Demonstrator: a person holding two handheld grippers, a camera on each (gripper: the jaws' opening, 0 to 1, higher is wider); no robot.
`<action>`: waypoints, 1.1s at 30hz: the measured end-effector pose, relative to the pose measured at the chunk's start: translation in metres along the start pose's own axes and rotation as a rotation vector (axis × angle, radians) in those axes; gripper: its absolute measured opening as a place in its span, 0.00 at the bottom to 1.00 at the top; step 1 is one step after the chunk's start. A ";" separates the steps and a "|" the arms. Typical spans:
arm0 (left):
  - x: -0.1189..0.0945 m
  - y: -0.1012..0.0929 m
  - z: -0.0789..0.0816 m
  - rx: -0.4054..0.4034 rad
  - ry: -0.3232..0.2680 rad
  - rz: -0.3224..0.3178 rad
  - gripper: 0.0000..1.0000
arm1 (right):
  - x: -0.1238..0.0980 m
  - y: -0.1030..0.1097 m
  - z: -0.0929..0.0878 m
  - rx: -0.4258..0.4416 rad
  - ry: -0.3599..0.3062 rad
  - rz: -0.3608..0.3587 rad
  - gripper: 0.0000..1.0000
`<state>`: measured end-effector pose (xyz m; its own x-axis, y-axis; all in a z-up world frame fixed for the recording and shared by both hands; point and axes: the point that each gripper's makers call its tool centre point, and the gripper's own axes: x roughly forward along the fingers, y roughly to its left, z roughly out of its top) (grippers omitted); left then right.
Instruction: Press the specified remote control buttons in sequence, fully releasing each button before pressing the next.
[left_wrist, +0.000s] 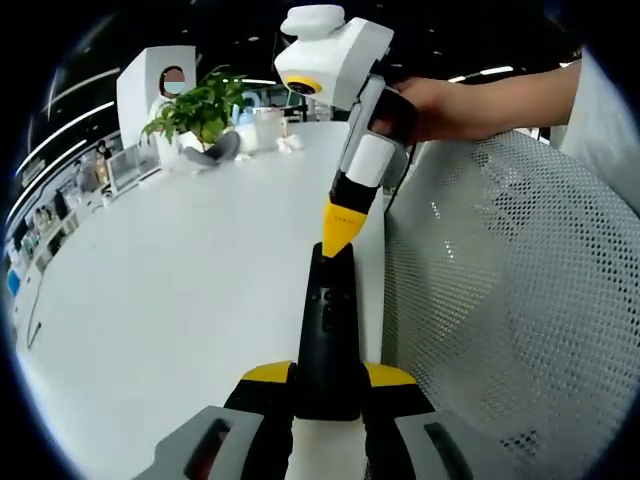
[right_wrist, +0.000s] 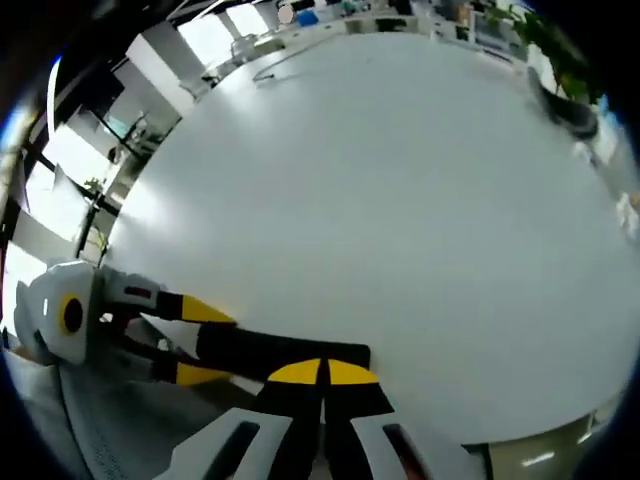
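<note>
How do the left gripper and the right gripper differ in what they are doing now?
The left gripper clamps the near end of the black remote control; the right gripper has its jaws shut together, holding nothing. The left grips from the sides; the right's tip comes down on the remote's far end. Both have yellow tips.

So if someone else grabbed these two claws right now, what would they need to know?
Left claw: shut on the black remote, holding its near end at the white table edge.
Right claw: tips shut, pressed down on the remote's far end, a hand gripping it.
Plant stands at the table's far side.
Done: a press is under way; which button, cannot tell.
Left: lift fully clear, then press the next button.
</note>
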<state>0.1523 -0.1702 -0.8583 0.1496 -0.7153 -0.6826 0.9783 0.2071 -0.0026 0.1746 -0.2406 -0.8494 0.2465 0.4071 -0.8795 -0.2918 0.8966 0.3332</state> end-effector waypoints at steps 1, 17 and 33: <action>0.000 0.000 0.000 0.000 -0.001 0.000 0.25 | 0.001 0.001 0.000 -0.007 0.000 0.002 0.00; 0.001 0.000 0.000 0.003 -0.002 -0.002 0.25 | 0.004 0.007 -0.001 -0.066 0.017 0.002 0.00; 0.001 0.000 0.000 0.009 -0.003 -0.008 0.25 | 0.005 0.003 0.000 0.085 0.007 0.068 0.00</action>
<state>0.1521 -0.1709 -0.8586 0.1426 -0.7191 -0.6801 0.9806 0.1958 -0.0014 0.1750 -0.2360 -0.8523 0.2224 0.4670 -0.8558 -0.2280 0.8784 0.4200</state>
